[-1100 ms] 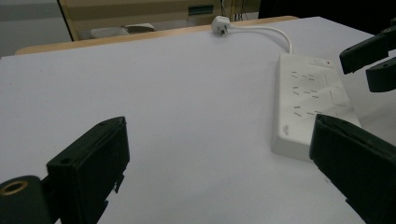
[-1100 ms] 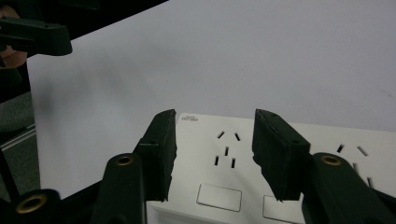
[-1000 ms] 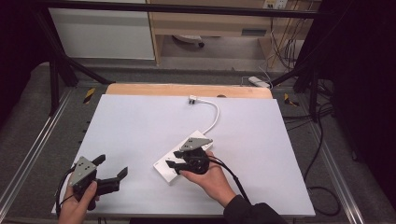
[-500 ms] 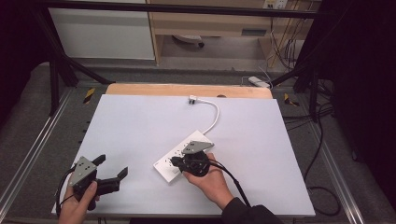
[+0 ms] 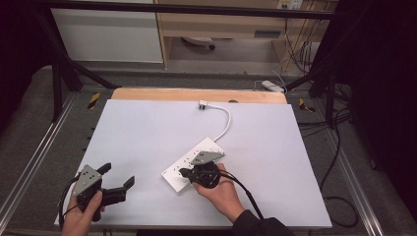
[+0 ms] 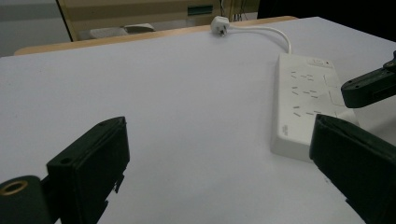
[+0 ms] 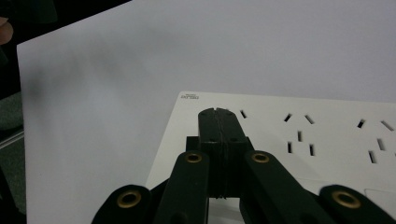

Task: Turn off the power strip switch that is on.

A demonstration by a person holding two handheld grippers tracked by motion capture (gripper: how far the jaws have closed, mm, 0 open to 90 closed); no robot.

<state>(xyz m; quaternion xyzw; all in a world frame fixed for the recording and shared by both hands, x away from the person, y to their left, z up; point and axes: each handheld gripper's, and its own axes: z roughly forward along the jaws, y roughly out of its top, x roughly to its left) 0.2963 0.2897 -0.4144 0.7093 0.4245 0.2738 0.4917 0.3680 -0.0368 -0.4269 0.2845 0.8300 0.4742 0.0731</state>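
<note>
Just inside the power strip (image 7: 299, 140) edge, fingers (image 7: 218, 122) pressed together.

- Power strip (image 5: 193, 160): white, with rows of dark slot openings; small grey lettering at one corner.
- Cable (image 5: 225, 121) and plug (image 5: 202, 103): white.
- Table (image 5: 147, 128): plain pale grey-white top; bare light wood strip along the far edge.
- Left gripper (image 5: 117, 182): black, grey plate on top.
- Right gripper (image 5: 185, 172): black, brass-coloured rivets, grey plate.

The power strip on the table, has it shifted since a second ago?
No. The power strip lies at the same angle, its cord curving to the plug by the wooden edge as before.
</note>
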